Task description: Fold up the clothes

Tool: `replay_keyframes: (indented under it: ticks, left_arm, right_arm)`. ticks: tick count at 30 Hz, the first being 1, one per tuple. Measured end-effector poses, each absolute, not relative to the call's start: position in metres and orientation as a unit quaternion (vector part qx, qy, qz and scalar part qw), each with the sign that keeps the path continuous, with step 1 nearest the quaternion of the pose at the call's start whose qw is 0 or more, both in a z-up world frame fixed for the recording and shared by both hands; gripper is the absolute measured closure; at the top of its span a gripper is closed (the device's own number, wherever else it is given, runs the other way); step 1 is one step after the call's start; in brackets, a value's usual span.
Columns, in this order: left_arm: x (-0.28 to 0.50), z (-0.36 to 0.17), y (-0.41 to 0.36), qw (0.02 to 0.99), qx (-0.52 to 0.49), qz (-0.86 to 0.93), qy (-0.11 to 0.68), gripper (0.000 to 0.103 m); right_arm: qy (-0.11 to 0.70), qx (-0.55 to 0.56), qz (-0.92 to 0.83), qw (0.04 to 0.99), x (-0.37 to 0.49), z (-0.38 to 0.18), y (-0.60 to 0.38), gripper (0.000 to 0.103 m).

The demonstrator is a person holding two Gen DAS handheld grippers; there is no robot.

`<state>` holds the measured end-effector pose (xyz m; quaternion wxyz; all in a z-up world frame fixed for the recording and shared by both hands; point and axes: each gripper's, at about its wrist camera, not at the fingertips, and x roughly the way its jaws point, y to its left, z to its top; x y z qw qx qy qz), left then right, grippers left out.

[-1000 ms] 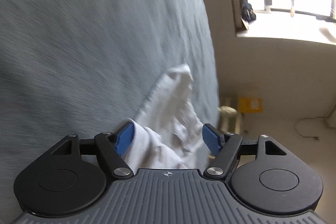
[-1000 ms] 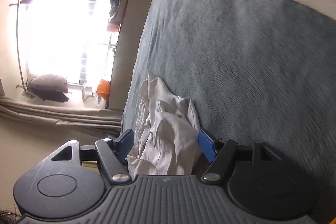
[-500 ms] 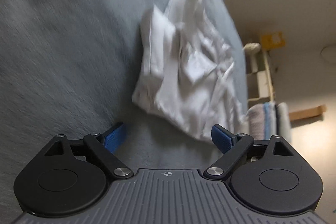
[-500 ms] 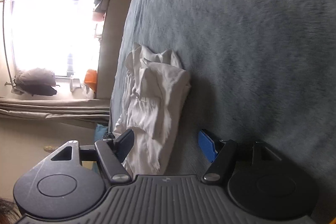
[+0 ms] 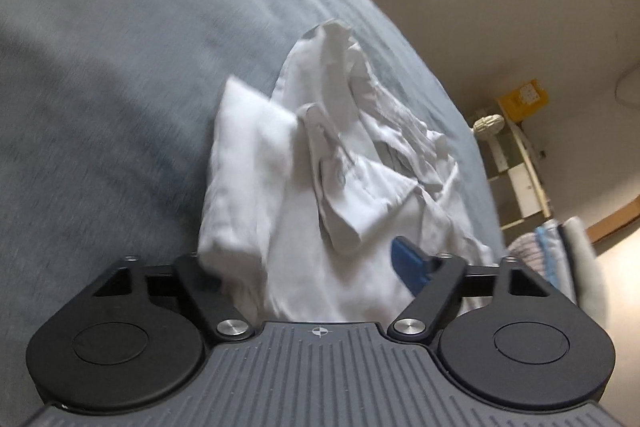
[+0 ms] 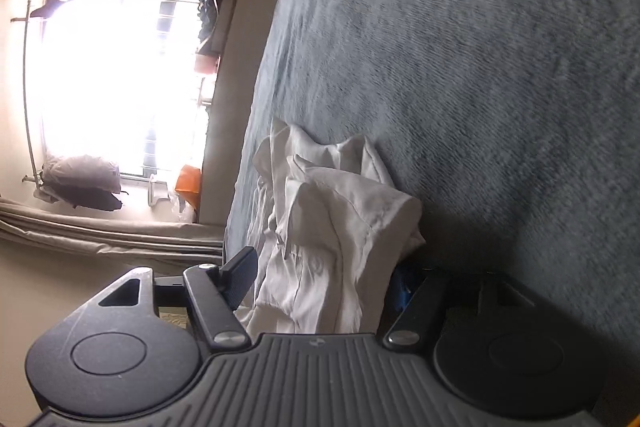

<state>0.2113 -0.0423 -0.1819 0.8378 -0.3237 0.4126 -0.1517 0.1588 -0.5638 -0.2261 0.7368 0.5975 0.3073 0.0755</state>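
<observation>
Your white shirt [image 5: 320,163] lies in a crumpled heap on the blue-grey bed [image 5: 100,67], close to the bed's edge. It is not folded yet — the collar and loose flaps stick up in the middle.

Your left tongs [image 5: 308,267] are down at the near end of the shirt. Their jaws are closing, and the cloth sits between them. The blue pad on one side shows against the cloth; the other pad is hidden under a fold, so you cannot tell if they pinch it yet.

Your right tongs [image 6: 320,279] are at the other end of the same shirt [image 6: 332,219]. Their jaws are closing too, with the cloth bunched between them. One finger shows clear of the cloth at the bed's edge. The blue pad on the other side sits in shadow low against the bed [image 6: 480,67] — whether it presses the shirt you cannot tell.

Past the bed you see a bright window [image 6: 120,79] and a small yellow box [image 5: 524,99].
</observation>
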Motion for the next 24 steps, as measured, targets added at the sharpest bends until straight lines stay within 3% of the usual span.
replay_keyframes:
  ticks: [3, 5, 7, 8, 9, 24]
  left_arm:
    - [0.218, -0.182, -0.050, 0.852, -0.298, -0.144, 0.405, 0.063]
    - [0.222, -0.182, -0.052, 0.852, -0.301, -0.137, 0.405, 0.083]
    - [0.223, -0.181, -0.052, 0.852, -0.305, -0.133, 0.404, 0.095]
    - [0.222, -0.179, -0.052, 0.852, -0.307, -0.132, 0.404, 0.098]
    - [0.221, -0.177, -0.051, 0.852, -0.309, -0.130, 0.402, 0.098]
    - [0.181, -0.139, -0.038, 0.843, -0.329, -0.155, 0.395, 0.101]
  right_arm:
    - [0.302, 0.597, 0.068, 0.740, 0.162, -0.228, -0.563, 0.053]
    - [0.300, 0.594, 0.066, 0.744, 0.161, -0.230, -0.563, 0.061]
    - [0.300, 0.588, 0.064, 0.749, 0.161, -0.230, -0.562, 0.079]
    - [0.299, 0.586, 0.063, 0.751, 0.160, -0.230, -0.561, 0.094]
    - [0.293, 0.587, 0.062, 0.752, 0.158, -0.229, -0.561, 0.098]
    - [0.271, 0.610, 0.073, 0.741, 0.098, -0.203, -0.553, 0.099]
